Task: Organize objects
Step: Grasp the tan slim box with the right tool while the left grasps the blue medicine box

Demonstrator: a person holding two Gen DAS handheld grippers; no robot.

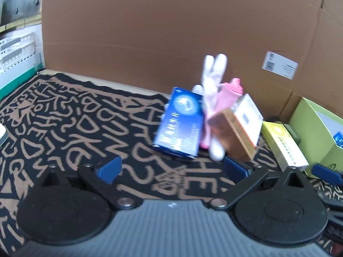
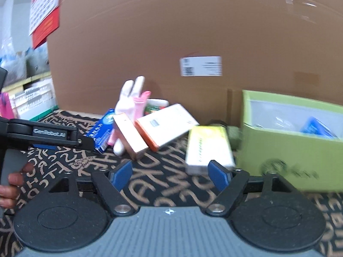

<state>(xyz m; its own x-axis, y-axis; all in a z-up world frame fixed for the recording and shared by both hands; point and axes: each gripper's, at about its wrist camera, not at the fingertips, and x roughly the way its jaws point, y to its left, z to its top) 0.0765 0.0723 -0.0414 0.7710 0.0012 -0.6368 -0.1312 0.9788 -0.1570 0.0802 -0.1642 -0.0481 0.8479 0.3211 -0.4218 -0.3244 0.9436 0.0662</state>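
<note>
While both grippers are hovering over the patterned cloth, the approach step seems to be underway: the left gripper is standing spread and empty, facing the blue box, and the right gripper is likewise spread with nothing between its pads, nearing the yellow box lying just beside the green bin. Next, probably, comes straddling a box squarely before pinching.
</note>
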